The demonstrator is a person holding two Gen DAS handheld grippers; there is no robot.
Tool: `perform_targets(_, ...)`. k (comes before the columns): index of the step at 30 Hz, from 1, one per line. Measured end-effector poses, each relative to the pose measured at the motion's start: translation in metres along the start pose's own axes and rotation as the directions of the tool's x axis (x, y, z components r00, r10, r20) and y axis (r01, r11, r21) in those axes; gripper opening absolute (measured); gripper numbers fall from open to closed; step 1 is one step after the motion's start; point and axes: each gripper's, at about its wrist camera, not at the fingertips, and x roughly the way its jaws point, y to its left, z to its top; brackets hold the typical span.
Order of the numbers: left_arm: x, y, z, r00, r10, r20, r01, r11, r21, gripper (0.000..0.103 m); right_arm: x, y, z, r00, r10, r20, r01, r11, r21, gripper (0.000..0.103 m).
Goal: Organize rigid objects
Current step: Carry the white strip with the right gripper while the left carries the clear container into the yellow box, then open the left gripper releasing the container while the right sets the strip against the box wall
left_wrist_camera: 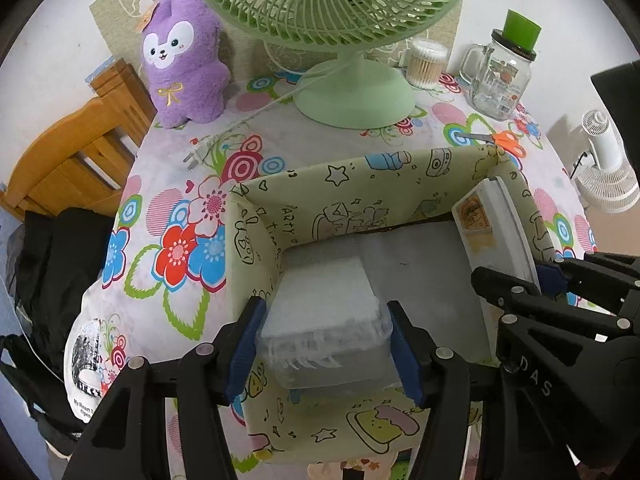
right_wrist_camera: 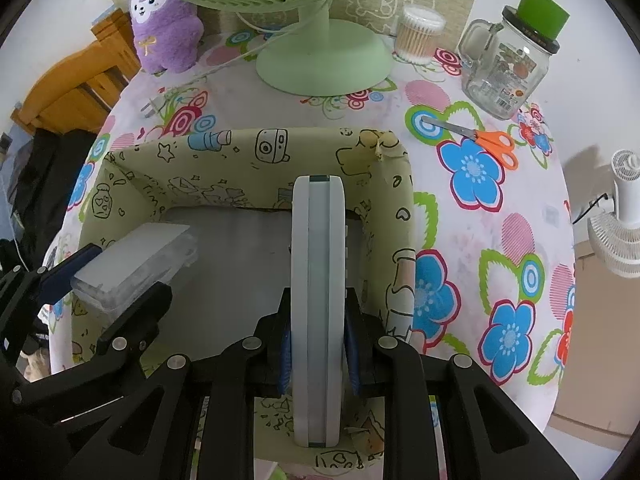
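A pale green storage box (left_wrist_camera: 360, 172) printed with cartoon drawings stands open on the floral tablecloth. My left gripper (left_wrist_camera: 325, 308) points down into its left half, blue pads shut on a clear plastic case (left_wrist_camera: 324, 280) that hangs inside the box near the left wall. My right gripper (right_wrist_camera: 318, 308) is shut on a flat white device (right_wrist_camera: 318, 220) held on edge, down inside the box's right half next to the right wall. The left wrist view shows that device (left_wrist_camera: 496, 216) and the right gripper (left_wrist_camera: 516, 276) at the right. The box floor between the two objects is bare grey.
Behind the box stand a green desk fan (left_wrist_camera: 352, 92), a purple plush toy (left_wrist_camera: 184, 64), a tub of cotton swabs (right_wrist_camera: 418, 34) and a glass jar mug with a green lid (right_wrist_camera: 508, 68). Orange scissors (right_wrist_camera: 480, 138) lie at the right. A wooden chair (left_wrist_camera: 80, 152) is at the left.
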Motion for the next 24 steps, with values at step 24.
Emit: perform_targets(24, -0.036, 0.009, -0.012, 0.999, -0.021, 0.026, 0.021, 1.0, 0.006, 0.087, -0.043, -0.007, -0.023, 0.998, 0.027, 0.062, -0.03, 0.998, 0.057, 0.039)
